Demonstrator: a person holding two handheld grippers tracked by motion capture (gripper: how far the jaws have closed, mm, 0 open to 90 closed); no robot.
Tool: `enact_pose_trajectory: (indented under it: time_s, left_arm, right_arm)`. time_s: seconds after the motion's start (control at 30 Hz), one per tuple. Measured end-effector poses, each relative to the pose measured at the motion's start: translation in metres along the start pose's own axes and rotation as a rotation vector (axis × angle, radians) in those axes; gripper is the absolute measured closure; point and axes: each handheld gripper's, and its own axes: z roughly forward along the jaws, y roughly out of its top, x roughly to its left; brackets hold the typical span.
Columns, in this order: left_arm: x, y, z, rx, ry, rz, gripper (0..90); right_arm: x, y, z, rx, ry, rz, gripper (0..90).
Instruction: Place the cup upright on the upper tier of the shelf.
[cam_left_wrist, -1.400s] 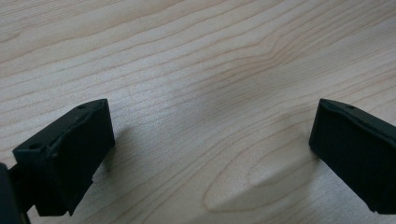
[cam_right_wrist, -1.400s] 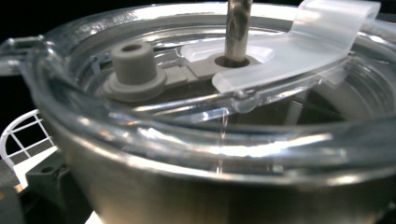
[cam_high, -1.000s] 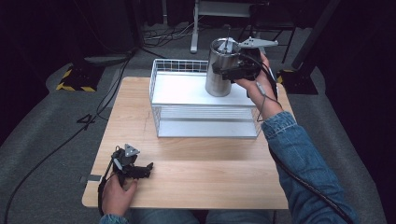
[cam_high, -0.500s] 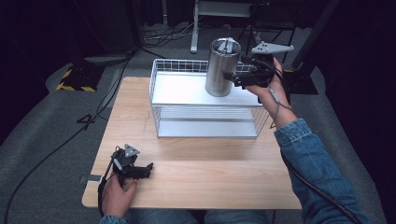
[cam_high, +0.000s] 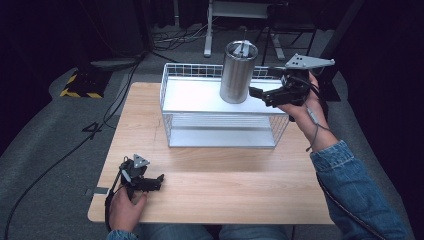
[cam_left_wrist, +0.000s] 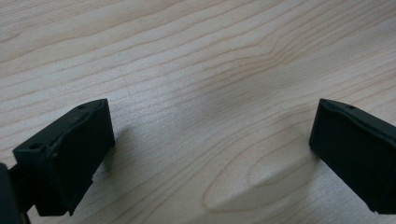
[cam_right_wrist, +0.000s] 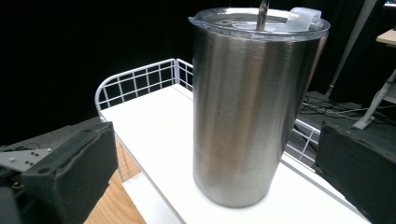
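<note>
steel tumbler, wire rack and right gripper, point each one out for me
steel tumbler (cam_right_wrist: 243, 116), right gripper view, middle of its brushed wall
wire rack (cam_high: 222, 136), high view, front mesh wall
right gripper (cam_high: 256, 94), high view, between its open jaws

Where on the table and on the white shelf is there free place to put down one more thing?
The table is bare between the wire rack and the near edge, right of the left gripper. The white shelf is free left of the steel cup. It is crowded right of the cup, where the open right gripper hovers.

right tongs (cam_high: 256, 93) let go of steel tumbler (cam_high: 238, 72), jaws spread, backed off rightward, seemingly just clear
</note>
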Motion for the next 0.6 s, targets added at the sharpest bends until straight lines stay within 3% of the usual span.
enact_pose_trajectory:
  time_s: [0.3, 0.6]
  left_arm:
    - [0.0, 0.0, 0.0, 0.0, 0.0, 0.0, 0.5]
    - [0.0, 0.0, 0.0, 0.001, 0.0, 0.002, 0.4]
  right_arm:
    - [0.0, -0.01, -0.025, 0.009, 0.075, 0.005, 0.0]
    - [0.0, -0.024, -0.044, 0.032, 0.07, -0.001, 0.0]
